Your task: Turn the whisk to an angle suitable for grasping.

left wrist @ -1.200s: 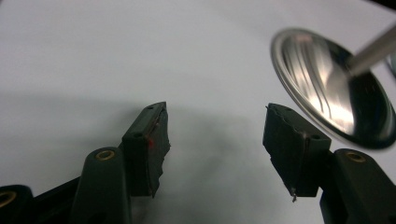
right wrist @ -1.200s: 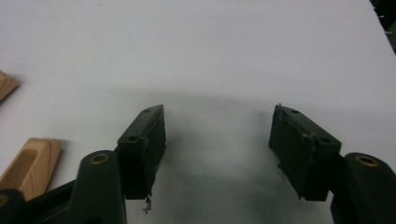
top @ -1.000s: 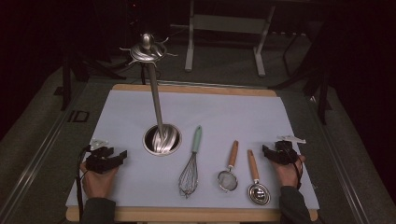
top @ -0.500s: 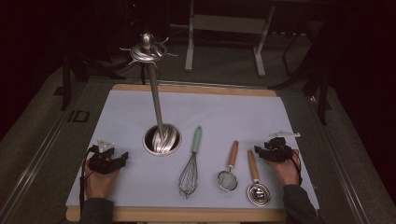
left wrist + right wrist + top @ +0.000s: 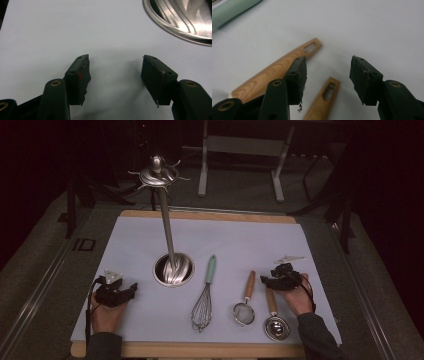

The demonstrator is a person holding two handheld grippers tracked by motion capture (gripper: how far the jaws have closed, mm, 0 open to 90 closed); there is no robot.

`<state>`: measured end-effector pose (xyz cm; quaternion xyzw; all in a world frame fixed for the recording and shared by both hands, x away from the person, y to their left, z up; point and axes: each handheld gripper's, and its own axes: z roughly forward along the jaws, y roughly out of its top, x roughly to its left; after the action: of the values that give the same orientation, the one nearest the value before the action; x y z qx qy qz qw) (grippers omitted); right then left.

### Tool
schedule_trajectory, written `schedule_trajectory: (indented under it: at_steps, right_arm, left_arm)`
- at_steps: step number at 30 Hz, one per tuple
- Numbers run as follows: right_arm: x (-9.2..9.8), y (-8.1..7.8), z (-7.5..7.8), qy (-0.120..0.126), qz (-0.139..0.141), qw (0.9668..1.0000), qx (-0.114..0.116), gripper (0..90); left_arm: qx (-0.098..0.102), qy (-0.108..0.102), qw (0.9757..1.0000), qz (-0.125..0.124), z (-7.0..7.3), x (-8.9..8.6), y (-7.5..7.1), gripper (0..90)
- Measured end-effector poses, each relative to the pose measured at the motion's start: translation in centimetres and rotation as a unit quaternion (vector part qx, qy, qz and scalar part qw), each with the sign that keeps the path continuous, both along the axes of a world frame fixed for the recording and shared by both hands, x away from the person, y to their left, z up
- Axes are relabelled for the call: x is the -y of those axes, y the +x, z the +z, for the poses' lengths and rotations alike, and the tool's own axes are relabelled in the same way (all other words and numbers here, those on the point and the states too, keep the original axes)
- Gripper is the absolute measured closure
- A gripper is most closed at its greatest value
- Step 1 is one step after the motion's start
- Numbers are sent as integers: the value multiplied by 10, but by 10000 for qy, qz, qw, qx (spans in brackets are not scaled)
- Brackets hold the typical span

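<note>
Right gripper (image 5: 272, 281) poised above the wooden-handled round steel measuring spoon (image 5: 274, 317), nearest the bench's (image 5: 320, 270) right edge; fingers (image 5: 298, 72) spread wide after closing slightly then reopening, gripping nothing, spoon handle tip between them below. Wooden-handled small mesh strainer (image 5: 245, 302) just left of the spoon. Left gripper (image 5: 125, 290) wide open, empty.

- It looked like a lab or recording studio set up for handling trials, not a kitchen.
- A white sheet (image 5: 240, 240) covered a wooden tabletop (image 5: 200, 214), with the surroundings kept dark.
- Kitchen tools lay in a neat row: whisk (image 5: 204, 302), strainer (image 5: 245, 306), ladle (image 5: 274, 317).
- Bare metal stand legs (image 5: 240, 165) stood on grey carpet (image 5: 45, 265) behind.
</note>
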<state>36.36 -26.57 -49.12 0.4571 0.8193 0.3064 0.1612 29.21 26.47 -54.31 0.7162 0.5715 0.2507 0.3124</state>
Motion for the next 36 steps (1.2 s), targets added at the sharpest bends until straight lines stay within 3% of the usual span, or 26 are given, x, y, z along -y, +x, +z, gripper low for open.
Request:
schedule_trajectory:
  at_steps: [4, 5, 12, 17, 21, 28, 36]
  right_arm:
    - [-10, 0, 1, -87, 129, 9999, 11, 456]
    - [-22, 0, 4, -83, 272, 9996, -11, 443]
    - [-50, 2, 8, -156, 555, 9983, -26, 427]
    - [-68, 5, 10, -140, 692, 9974, -161, 423]
    - [-80, 10, 9, -69, 710, 9969, -321, 417]
    - [-97, 13, 9, 281, 762, 9954, -510, 367]
    - [-125, 13, 8, 351, 862, 9943, -521, 272]
  left_arm:
    - [-1, -2, 10000, -1, 0, 0, 0, 405]
    - [2, 3, 10000, 2, 0, 0, 0, 406]
    - [3, 9, 10000, 2, 0, 0, 0, 406]
    - [4, 15, 10000, 5, 0, 0, 0, 405]
    - [4, 14, 10000, 6, 0, 0, 0, 405]
    - [6, 7, 10000, 3, 0, 0, 0, 405]
    - [2, 2, 10000, -1, 0, 0, 0, 405]
